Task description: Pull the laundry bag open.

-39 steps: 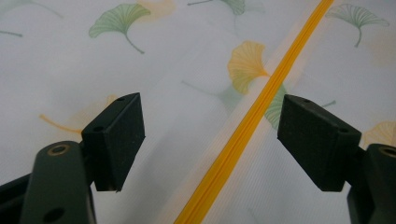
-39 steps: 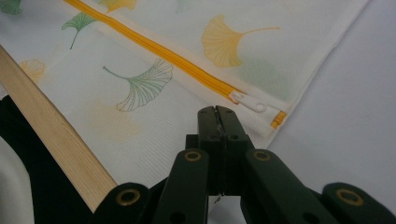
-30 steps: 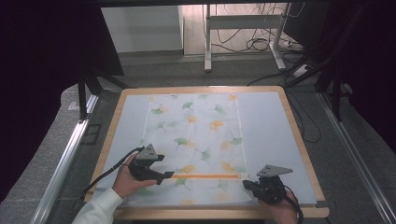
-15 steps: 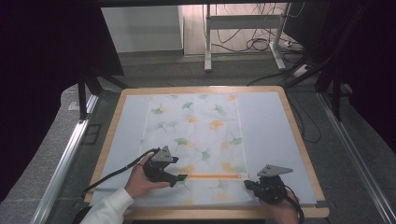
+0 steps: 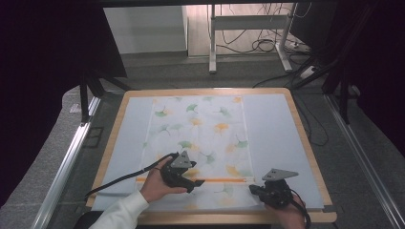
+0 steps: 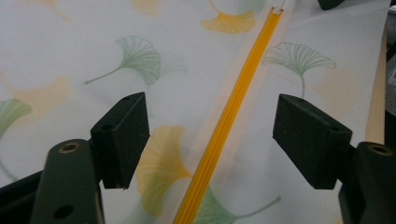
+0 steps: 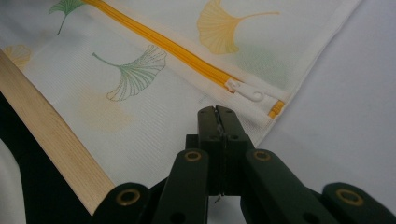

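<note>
Left gripper (image 6: 212, 140) hovers spread wide astride the mesh bag's (image 5: 198, 143) orange zipper (image 6: 229, 121); right gripper (image 7: 217, 114), pressed together, rests at the bag's corner near the white zipper pull (image 7: 246, 92).

A white mesh laundry bag with ginkgo-leaf print (image 5: 198, 138) lies flat mid-worktop on the pale blue mat (image 5: 272, 129) inside the wooden-framed worktop (image 5: 305, 143). Its orange zipper (image 5: 219, 180) runs across the near end, white slider (image 7: 245, 91) at the right.
</note>
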Available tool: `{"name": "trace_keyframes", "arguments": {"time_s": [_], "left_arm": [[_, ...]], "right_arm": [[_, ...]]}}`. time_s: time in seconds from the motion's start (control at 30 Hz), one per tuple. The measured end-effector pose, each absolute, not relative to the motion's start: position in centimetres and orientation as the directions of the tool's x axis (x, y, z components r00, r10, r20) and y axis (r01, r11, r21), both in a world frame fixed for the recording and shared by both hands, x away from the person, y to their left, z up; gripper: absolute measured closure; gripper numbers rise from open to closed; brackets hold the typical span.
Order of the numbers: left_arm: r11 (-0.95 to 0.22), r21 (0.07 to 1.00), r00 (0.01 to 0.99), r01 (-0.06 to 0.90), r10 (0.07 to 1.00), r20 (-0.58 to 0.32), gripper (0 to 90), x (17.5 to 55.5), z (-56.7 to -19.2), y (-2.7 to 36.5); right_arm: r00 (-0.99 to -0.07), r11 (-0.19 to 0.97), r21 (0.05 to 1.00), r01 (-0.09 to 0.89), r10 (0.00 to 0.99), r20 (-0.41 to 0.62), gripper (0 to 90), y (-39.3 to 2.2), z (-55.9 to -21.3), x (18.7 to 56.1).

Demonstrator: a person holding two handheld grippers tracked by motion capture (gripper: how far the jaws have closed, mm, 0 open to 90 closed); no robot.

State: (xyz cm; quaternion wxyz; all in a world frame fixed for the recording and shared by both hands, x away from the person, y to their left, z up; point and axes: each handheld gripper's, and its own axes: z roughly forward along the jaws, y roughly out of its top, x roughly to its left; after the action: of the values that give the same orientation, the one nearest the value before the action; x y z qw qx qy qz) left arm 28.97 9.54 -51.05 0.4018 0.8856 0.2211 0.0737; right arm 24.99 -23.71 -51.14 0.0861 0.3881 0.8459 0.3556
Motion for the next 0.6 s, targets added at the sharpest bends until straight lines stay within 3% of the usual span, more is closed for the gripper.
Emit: {"name": "trace_keyframes", "arguments": {"time_s": [0.13, 0.6], "left_arm": [[-0.547, 0.760, 0.892, 0.351, 0.442, -0.093, 29.2, 29.06, -51.14, 8.98], [-0.565, 0.727, 0.883, 0.390, 0.453, -0.122, 33.6, 29.59, -51.08, 8.99]], "right_arm": [[-0.684, 0.448, 0.665, 0.598, 0.718, 0.131, 88.9, -23.68, -51.20, 25.07], [-0.682, 0.450, 0.660, 0.602, 0.719, 0.131, 88.9, -23.76, -51.29, 25.23]]}}
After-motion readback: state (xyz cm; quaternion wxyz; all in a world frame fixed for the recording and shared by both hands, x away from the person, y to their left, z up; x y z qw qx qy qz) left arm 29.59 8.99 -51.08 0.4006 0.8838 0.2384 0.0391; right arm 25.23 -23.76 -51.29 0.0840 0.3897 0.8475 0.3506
